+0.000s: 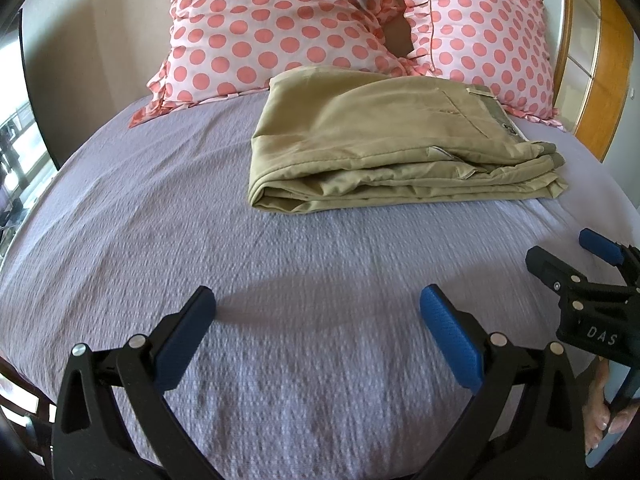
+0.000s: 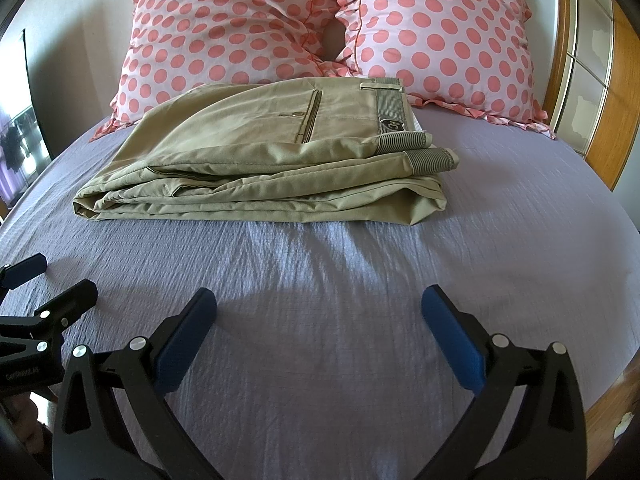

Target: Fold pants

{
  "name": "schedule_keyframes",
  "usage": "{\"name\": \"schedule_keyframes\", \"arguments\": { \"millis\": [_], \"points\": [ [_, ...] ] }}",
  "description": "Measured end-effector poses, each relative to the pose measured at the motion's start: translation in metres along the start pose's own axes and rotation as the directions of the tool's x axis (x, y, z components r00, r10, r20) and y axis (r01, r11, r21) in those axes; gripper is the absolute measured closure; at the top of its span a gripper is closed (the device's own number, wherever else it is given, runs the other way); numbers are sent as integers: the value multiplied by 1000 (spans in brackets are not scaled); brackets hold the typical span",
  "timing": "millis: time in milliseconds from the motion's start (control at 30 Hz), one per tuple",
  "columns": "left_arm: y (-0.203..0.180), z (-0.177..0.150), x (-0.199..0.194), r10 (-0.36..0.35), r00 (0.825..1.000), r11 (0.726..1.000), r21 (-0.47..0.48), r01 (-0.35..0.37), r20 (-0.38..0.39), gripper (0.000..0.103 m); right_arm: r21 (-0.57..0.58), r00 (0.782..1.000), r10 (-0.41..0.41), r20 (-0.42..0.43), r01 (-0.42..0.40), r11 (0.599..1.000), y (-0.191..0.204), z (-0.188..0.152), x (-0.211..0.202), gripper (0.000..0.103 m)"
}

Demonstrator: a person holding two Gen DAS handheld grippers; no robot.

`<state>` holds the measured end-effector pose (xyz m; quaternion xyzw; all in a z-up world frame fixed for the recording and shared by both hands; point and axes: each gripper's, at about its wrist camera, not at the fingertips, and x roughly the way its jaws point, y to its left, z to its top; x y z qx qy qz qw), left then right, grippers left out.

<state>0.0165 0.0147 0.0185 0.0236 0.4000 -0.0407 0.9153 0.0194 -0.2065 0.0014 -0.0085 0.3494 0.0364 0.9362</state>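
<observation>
Khaki pants [image 1: 384, 148] lie folded in a flat stack on the lilac bedspread [image 1: 160, 208], just in front of the pillows; the striped waistband faces right. They also show in the right wrist view [image 2: 272, 160]. My left gripper [image 1: 318, 304] is open and empty, hovering over bare bedspread well short of the pants. My right gripper [image 2: 320, 304] is open and empty, also short of the pants. The right gripper shows at the right edge of the left wrist view [image 1: 568, 256]; the left gripper shows at the left edge of the right wrist view [image 2: 60, 276].
Two white pillows with pink dots [image 2: 224, 28] [image 2: 444, 36] lean against the wall behind the pants. A wooden headboard or bed frame [image 2: 560, 60] runs along the right side. A dark frame and window [image 1: 24, 140] are at the left.
</observation>
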Motion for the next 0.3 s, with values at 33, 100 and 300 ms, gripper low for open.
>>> {"name": "schedule_keyframes", "arguments": {
  "millis": [33,100,300],
  "points": [
    [0,0,0,0,1000,1000,0,0,0,2,0,1000,0,0,0,1000,0,0,0,1],
    [0,0,0,-2,1000,1000,1,2,-1,2,1,1000,0,-1,0,1000,0,0,0,1],
    [0,-1,1,-1,1000,1000,4,1,-5,2,1,1000,-1,-1,1,1000,0,0,0,1]
  ]
}}
